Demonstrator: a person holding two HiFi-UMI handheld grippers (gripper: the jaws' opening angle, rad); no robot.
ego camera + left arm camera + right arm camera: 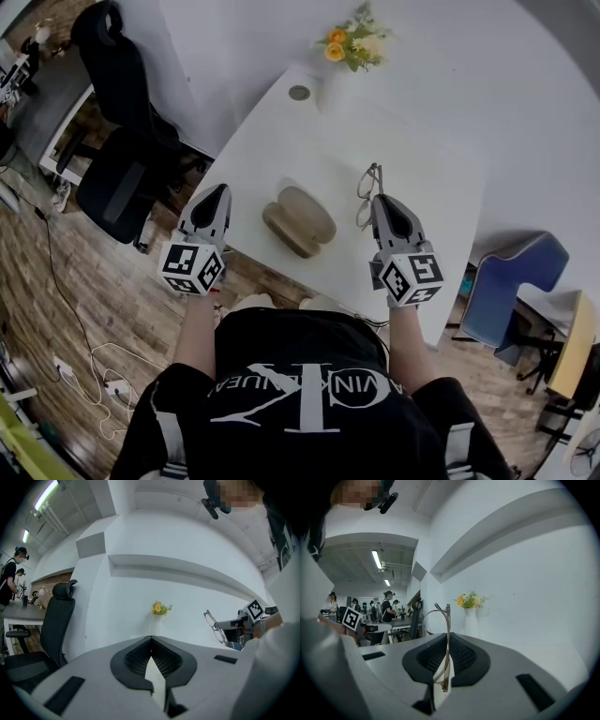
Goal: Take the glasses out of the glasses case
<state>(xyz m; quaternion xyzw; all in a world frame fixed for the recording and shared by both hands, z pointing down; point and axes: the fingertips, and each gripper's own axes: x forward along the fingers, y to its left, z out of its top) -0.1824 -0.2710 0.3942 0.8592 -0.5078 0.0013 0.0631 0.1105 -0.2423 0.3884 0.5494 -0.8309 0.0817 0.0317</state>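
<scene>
**Glasses Clear of Their Case, Clamped in the Right Gripper**

The wire-rimmed glasses [367,194] hang above the right part of the white table [272,141], pinched in the closed jaws of the right gripper [379,201]. In the right gripper view the thin metal frame runs straight up between the two dark pads, and one round rim curves off to the left above them. From the left gripper view, the two lenses sit one above the other, jutting from that gripper's tip.

Just left of the glasses, and apart from them, the tan glasses case [298,221] lies on the table near its front edge. It seems to lie open, two rounded halves side by side. It sits between the two grippers and neither touches it.

The left gripper [219,191] is held at the table's left front corner. Its jaws meet at the tips with nothing between them.

At the table's far end stands a white vase of yellow flowers [352,42], with a round grommet [299,93] set in the tabletop near it. A black office chair [117,173] stands on the wooden floor [56,291] to the left, where cables [94,370] trail, and a blue chair [514,286] sits to the right. The person holding the grippers wears a black shirt [300,375] with white print.
</scene>
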